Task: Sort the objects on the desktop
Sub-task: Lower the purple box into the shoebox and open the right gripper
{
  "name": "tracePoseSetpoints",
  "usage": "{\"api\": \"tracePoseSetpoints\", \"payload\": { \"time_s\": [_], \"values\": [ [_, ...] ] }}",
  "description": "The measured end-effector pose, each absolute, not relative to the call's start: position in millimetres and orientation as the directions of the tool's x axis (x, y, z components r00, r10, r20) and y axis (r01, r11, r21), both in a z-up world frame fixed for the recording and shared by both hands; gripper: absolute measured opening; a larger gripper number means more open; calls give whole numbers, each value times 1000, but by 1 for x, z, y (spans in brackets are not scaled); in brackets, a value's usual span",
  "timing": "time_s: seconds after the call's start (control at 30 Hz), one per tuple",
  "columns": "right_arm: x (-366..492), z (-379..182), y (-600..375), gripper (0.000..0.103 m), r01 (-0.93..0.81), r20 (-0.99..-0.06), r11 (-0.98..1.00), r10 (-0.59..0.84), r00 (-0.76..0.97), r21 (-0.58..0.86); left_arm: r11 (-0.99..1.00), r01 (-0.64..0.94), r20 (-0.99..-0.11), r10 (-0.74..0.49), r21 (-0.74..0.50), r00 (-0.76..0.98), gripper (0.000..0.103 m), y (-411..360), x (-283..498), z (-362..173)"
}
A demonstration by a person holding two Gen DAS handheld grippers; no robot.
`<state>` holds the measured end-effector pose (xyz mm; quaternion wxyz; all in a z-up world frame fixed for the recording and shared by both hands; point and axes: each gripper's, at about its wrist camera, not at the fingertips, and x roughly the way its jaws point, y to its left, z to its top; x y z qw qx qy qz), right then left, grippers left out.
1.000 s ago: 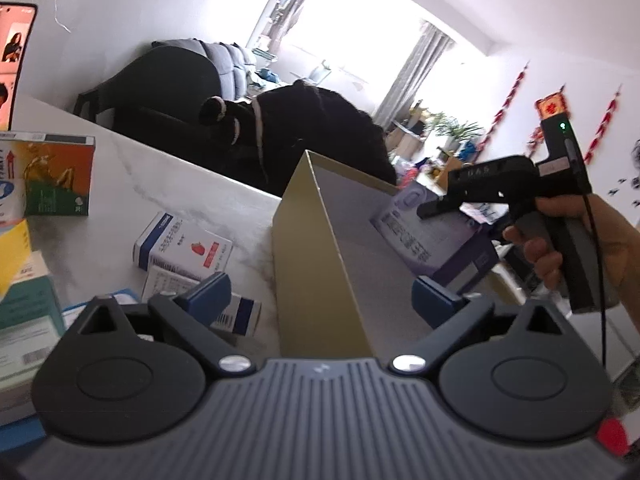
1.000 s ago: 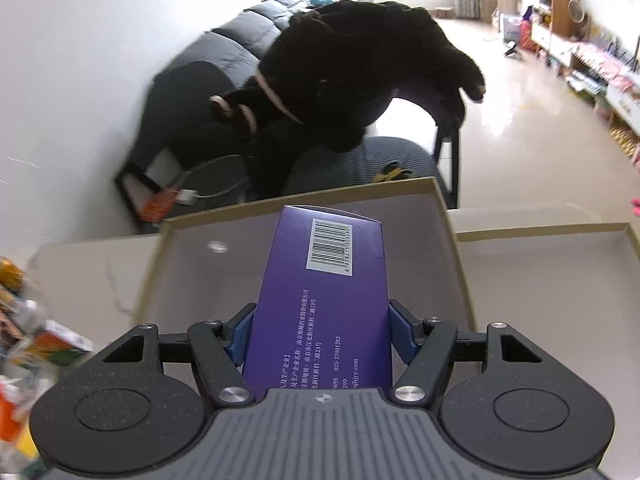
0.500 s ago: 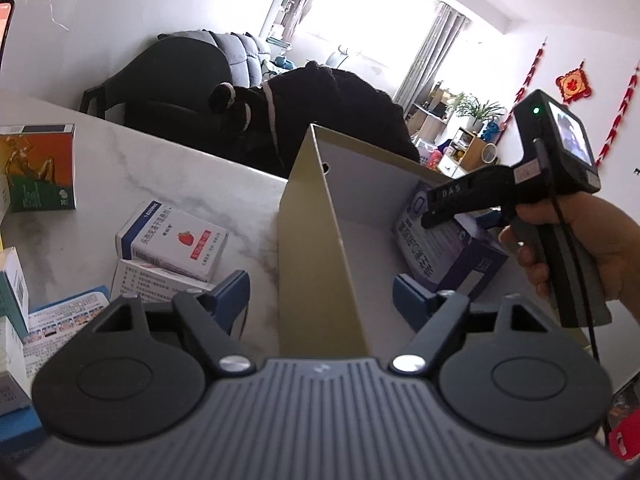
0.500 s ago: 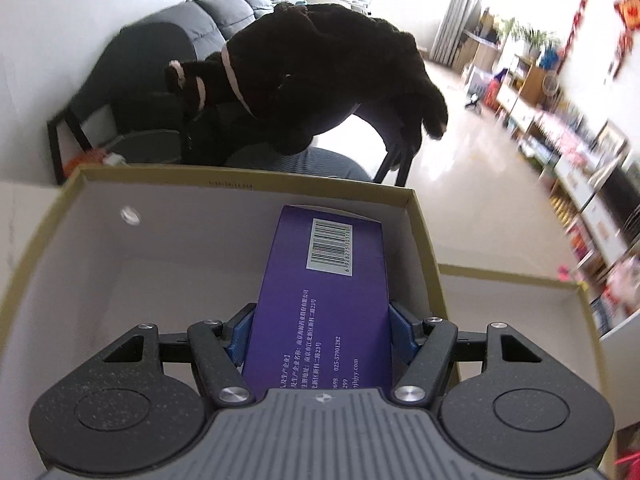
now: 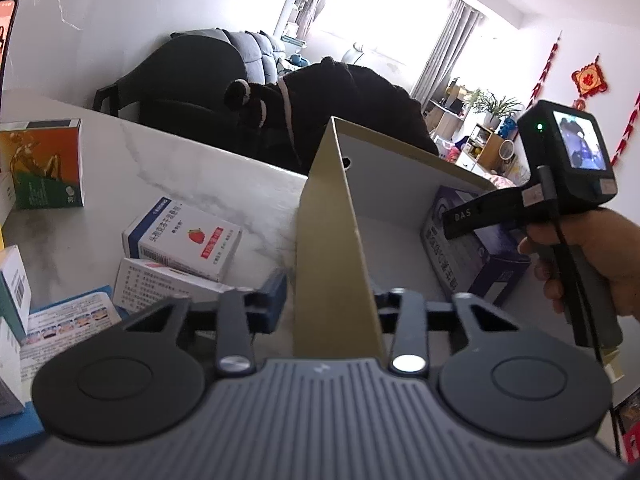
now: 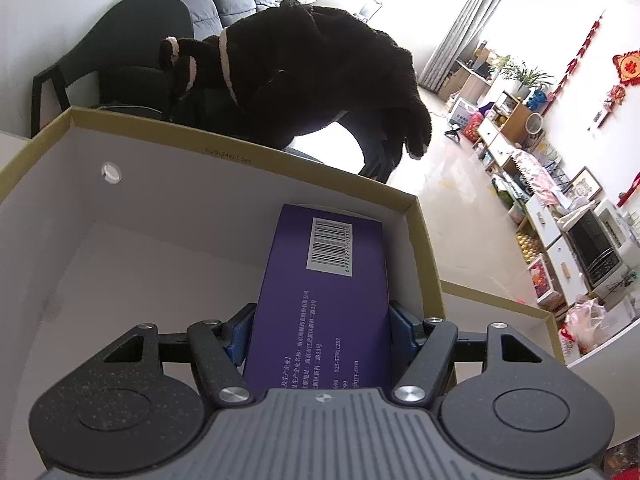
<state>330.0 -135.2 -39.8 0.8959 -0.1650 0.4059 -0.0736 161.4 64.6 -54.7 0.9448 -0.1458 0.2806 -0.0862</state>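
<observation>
Purple box's point(image 6: 324, 292) barcode point(image 6: 329, 246): right wrist view only.

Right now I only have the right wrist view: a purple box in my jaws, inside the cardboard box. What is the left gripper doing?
Observer: The left gripper is shut on the cardboard box, clamping its near side wall.
Operator: Has my purple box reached the bottom?
Observer: In the left wrist view the purple box sits low by the far wall, held in the right gripper. I cannot confirm contact with the floor.
Operator: What lies outside the box?
Observer: A strawberry-print box lies on a white box, and an orange and green box stands upright on the table.
</observation>
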Motion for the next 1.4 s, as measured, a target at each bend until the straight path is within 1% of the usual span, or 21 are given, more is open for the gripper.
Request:
{"api": "tracePoseSetpoints", "payload": {
  "time_s": [0.07, 0.33, 0.47, 0.6, 0.73, 0.77, 0.83, 0.9, 0.93, 0.97, 1.13, 1.27, 1.33, 1.4],
  "values": [
    [328, -41, -137, 70, 0, -695, 930, -275, 664, -368, 944, 77, -506, -239, -319, 829, 24, 64, 163, -56],
    [329, -41, -138, 72, -15, -705, 930, -267, 657, -366, 945, 82, -512, -243, -318, 824, 25, 62, 163, -53],
    [328, -32, -143, 74, -53, -727, 939, -226, 648, -339, 942, 82, -512, -247, -324, 823, 25, 61, 163, -54],
    [324, -14, -153, 75, -73, -744, 959, -164, 648, -275, 942, 84, -504, -248, -326, 827, 25, 60, 162, -55],
    [311, 6, -160, 75, -122, -742, 961, -107, 661, -248, 940, 81, -496, -247, -332, 833, 24, 61, 160, -55],
    [307, 9, -161, 74, -140, -740, 960, -91, 667, -243, 939, 81, -493, -247, -333, 834, 23, 60, 159, -55],
    [300, 11, -160, 68, -173, -739, 956, -62, 671, -236, 938, 82, -489, -248, -336, 836, 22, 59, 157, -54],
    [296, 8, -152, 53, -201, -743, 946, -57, 667, -253, 938, 82, -487, -247, -336, 838, 22, 57, 155, -54],
    [294, 5, -147, 51, -214, -742, 938, -63, 668, -272, 939, 81, -486, -245, -333, 839, 22, 55, 153, -54],
    [292, 0, -138, 50, -226, -729, 919, -90, 678, -323, 941, 82, -485, -242, -328, 840, 22, 54, 152, -54],
    [288, -27, -96, 50, -299, -666, 789, -179, 724, -537, 948, 83, -483, -231, -308, 844, 22, 51, 151, -54],
    [292, -50, -81, 50, -271, -567, 650, -299, 768, -710, 952, 80, -481, -221, -295, 848, 22, 50, 150, -53],
    [293, -58, -79, 52, -262, -527, 592, -331, 783, -762, 953, 80, -482, -218, -292, 849, 22, 49, 150, -53],
    [294, -63, -79, 52, -263, -514, 568, -342, 787, -780, 952, 78, -483, -220, -297, 848, 22, 49, 150, -54]
  ]
}}
